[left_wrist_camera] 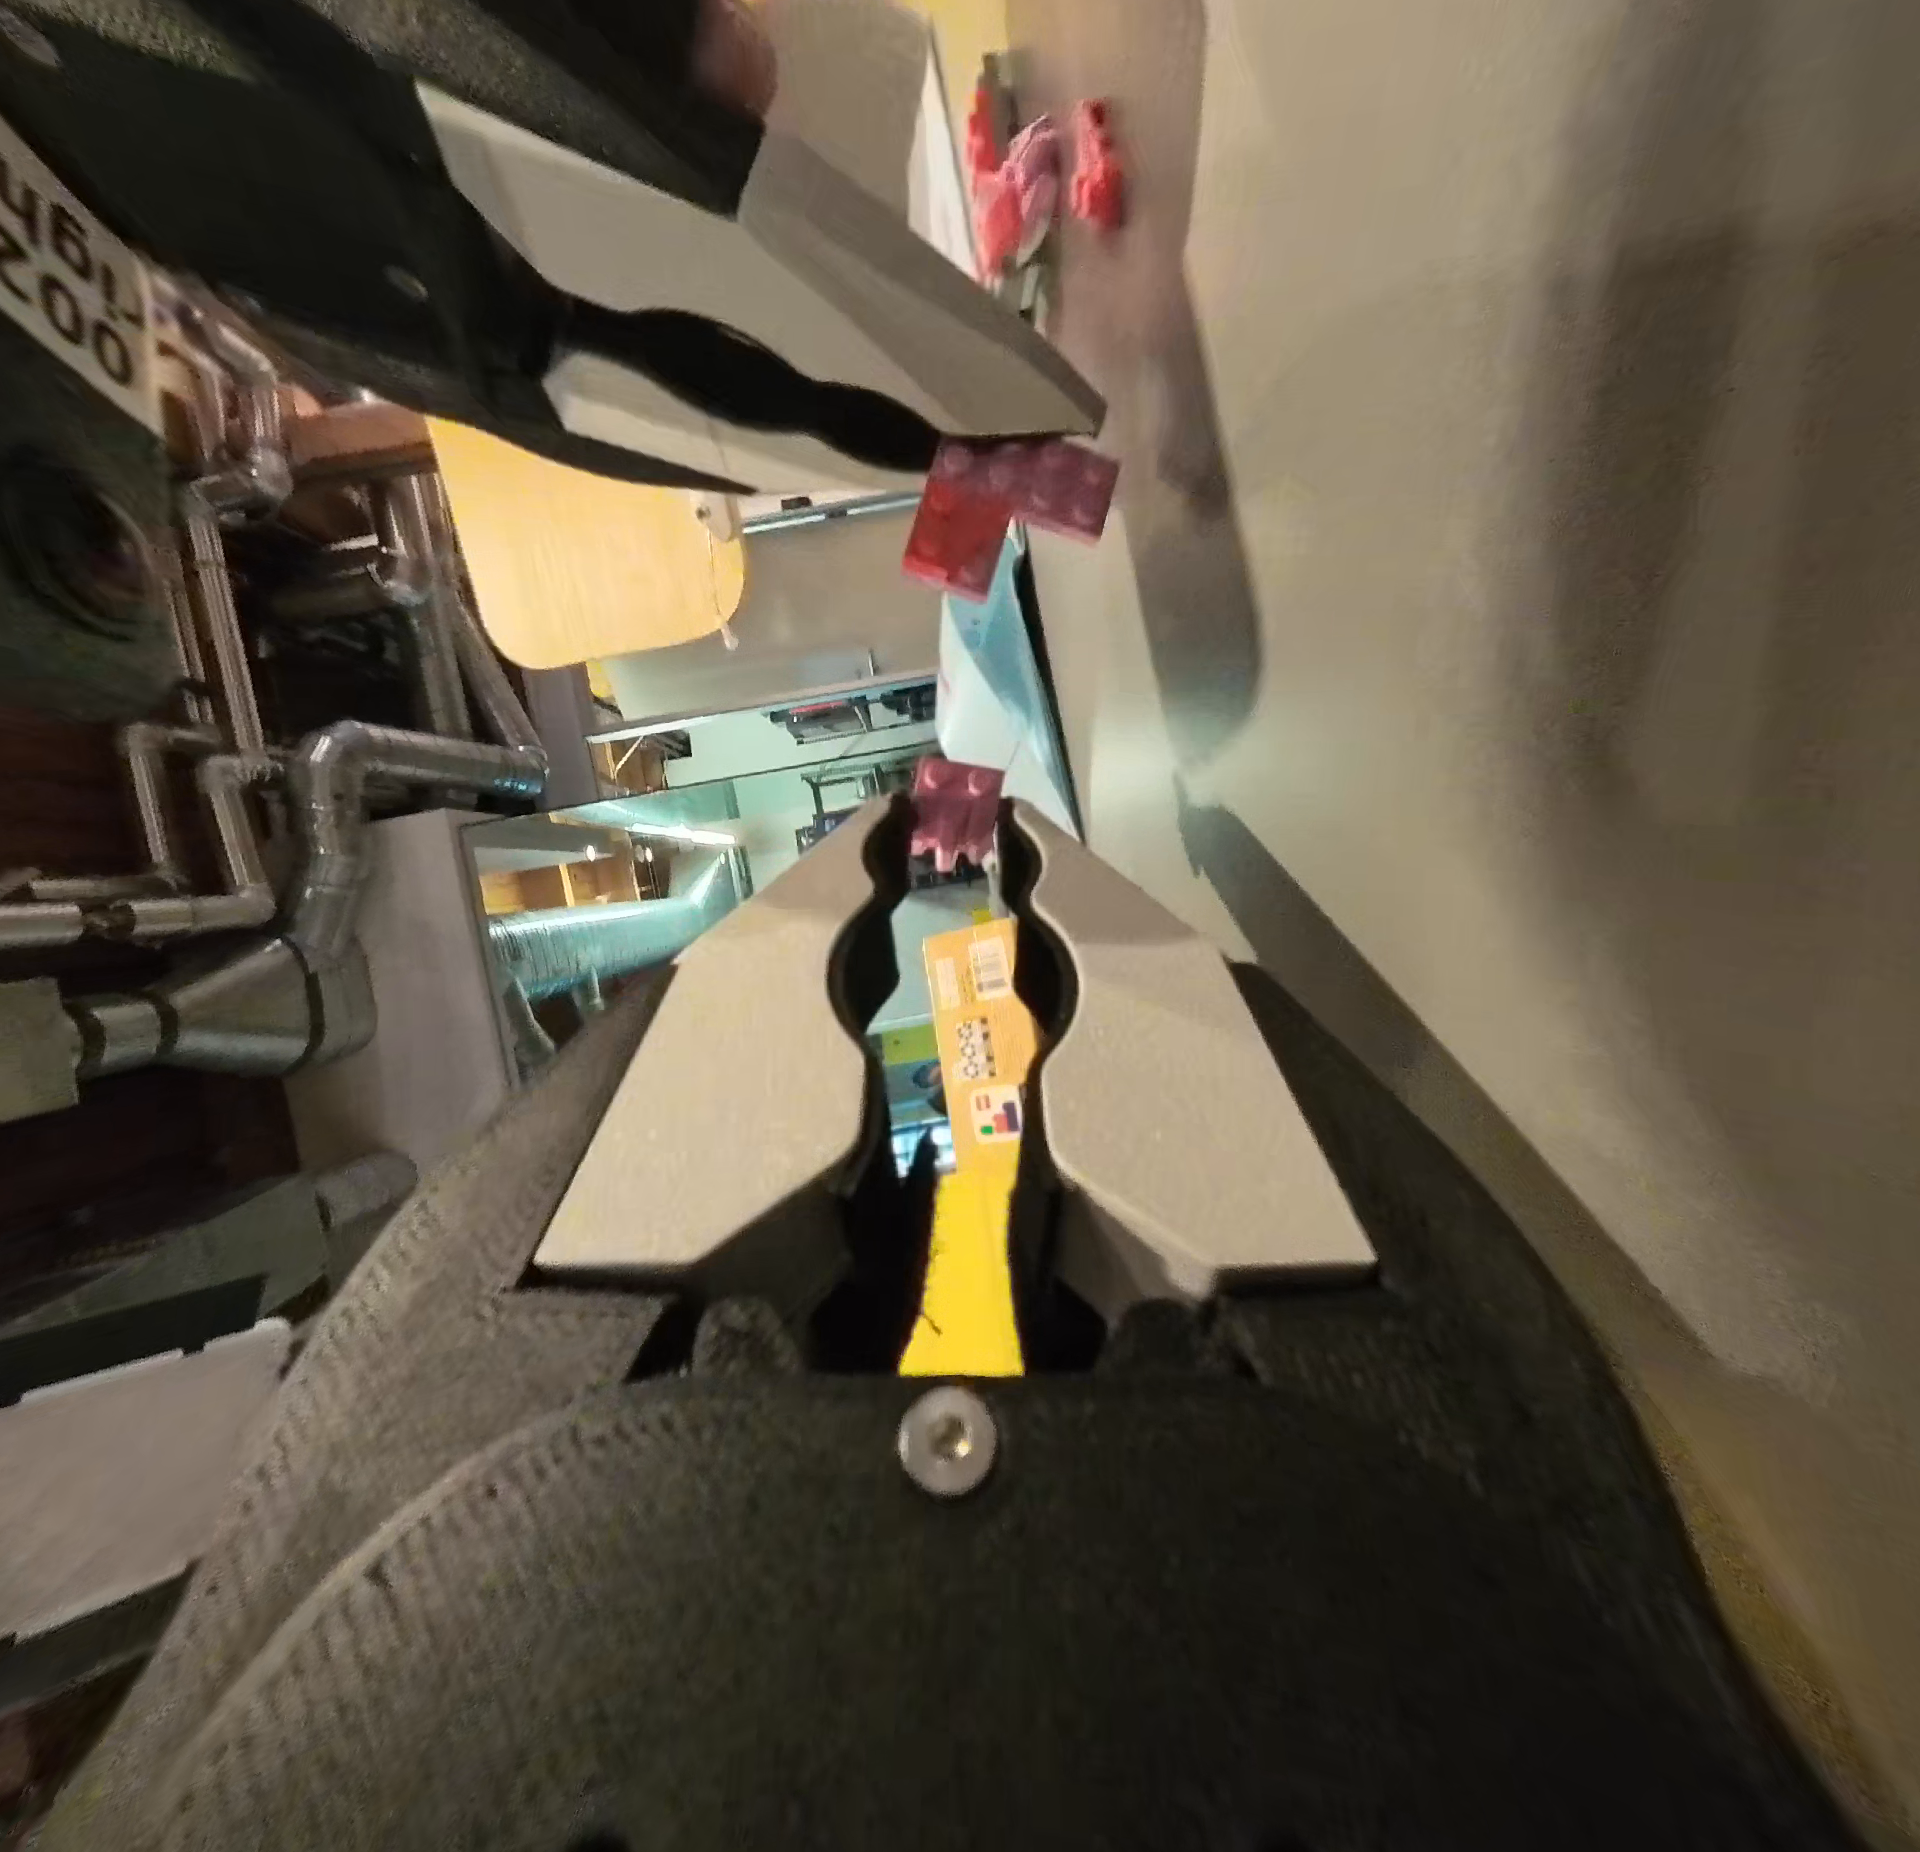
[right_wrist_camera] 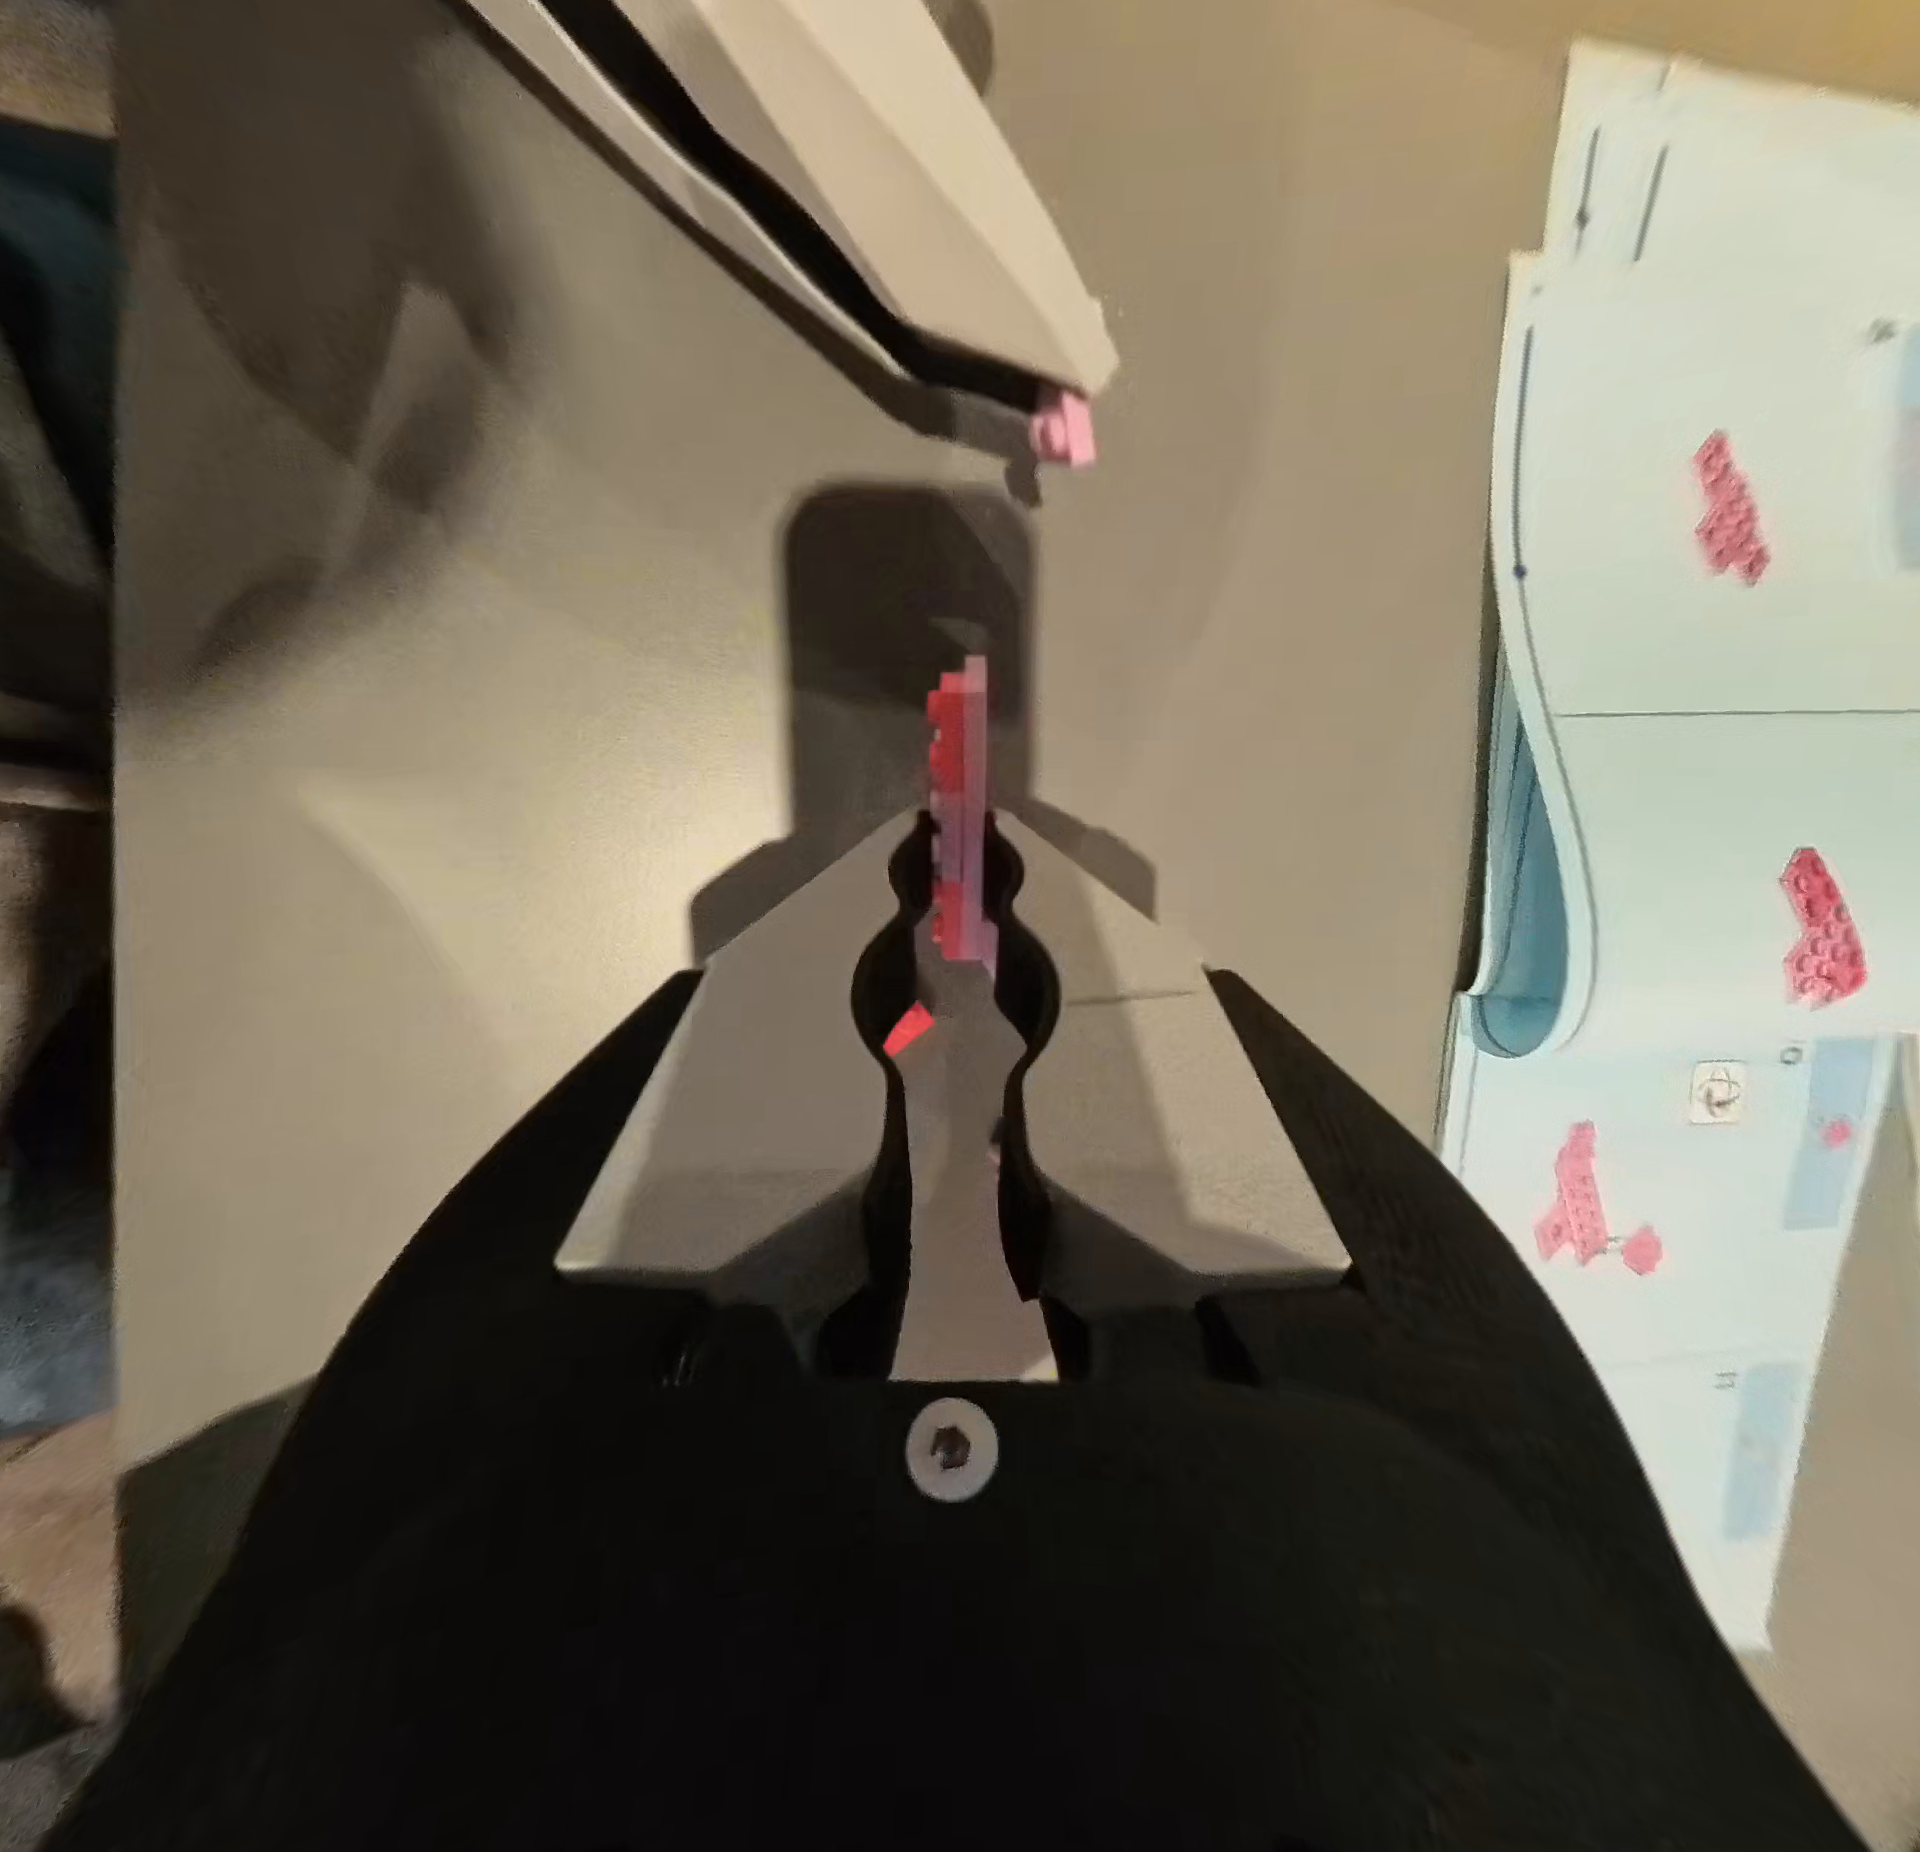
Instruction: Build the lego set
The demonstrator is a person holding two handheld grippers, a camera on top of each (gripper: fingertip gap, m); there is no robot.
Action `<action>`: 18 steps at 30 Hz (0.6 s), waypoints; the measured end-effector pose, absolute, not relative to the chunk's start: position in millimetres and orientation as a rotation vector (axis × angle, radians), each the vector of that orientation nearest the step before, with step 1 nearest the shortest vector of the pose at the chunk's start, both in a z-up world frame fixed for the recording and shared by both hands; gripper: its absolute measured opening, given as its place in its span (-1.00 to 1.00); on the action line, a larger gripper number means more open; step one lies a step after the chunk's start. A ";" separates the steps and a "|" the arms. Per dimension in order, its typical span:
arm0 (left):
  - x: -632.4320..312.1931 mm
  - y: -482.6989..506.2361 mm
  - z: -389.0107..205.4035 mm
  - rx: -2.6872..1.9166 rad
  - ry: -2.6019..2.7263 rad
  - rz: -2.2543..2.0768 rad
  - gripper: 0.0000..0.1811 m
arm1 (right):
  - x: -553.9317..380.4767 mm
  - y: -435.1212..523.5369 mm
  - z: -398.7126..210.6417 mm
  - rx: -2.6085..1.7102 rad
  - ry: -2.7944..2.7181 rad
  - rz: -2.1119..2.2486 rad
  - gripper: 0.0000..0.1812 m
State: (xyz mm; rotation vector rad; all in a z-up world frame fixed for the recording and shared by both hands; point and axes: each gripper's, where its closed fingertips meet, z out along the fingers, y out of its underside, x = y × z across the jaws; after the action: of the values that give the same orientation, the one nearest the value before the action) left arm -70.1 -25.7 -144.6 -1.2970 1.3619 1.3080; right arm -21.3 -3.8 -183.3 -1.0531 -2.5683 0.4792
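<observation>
- My left tongs [left_wrist_camera: 954,815] are clamped on a small pink lego brick [left_wrist_camera: 951,810], pinched right at the tips with its studs pointing away from me.
- My right tongs [right_wrist_camera: 954,826] are closed on a flat assembly of red and pink lego plates [right_wrist_camera: 961,753], held edge-on so that most of it sticks out past the tips.
- In the left wrist view the right tongs [left_wrist_camera: 1023,431] come in from the upper left, and the red and pink plates [left_wrist_camera: 1003,514] hang from their tips, just above my small brick but not touching it.
- In the right wrist view the left tongs [right_wrist_camera: 1070,410] reach in from the top, with the small pink brick [right_wrist_camera: 1065,431] showing at their tip, near the top edge of the plate assembly and apart from it.
- Both pieces are held in the air over the pale table [right_wrist_camera: 520,763]; neither rests on it.
- An open instruction booklet [right_wrist_camera: 1683,867] with pale blue pages lies on the table to the right of my right tongs, showing pictures of pink and red builds.
- More loose red and pink lego pieces [left_wrist_camera: 1049,181] lie in a small cluster farther off on the table, blurred in the left wrist view.
- A yellow box [left_wrist_camera: 982,1033] shows through the gap between my left tongs' fingers [left_wrist_camera: 727,1075], behind the brick.
</observation>
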 end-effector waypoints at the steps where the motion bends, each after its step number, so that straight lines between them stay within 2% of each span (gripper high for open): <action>1: -72.1 -27.3 -143.5 -1.306 1.347 1.314 -0.83 | -22.2 -1.2 -183.4 -1.073 -2.602 0.447 -0.93; 12: -77.4 -43.1 -143.0 -1.342 1.289 1.336 -0.83 | -28.2 -7.1 -191.9 -1.061 -2.791 0.231 -0.93; 18: -73.9 -45.7 -145.9 -1.347 1.281 1.314 -0.83 | -27.1 -5.5 -190.7 -1.098 -2.727 0.345 -0.79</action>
State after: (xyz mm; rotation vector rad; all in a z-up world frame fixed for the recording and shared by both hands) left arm -73.9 -45.7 -145.9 -1.3475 1.2805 1.3144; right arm -27.1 -5.5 -190.7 -1.0977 -2.7266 0.3447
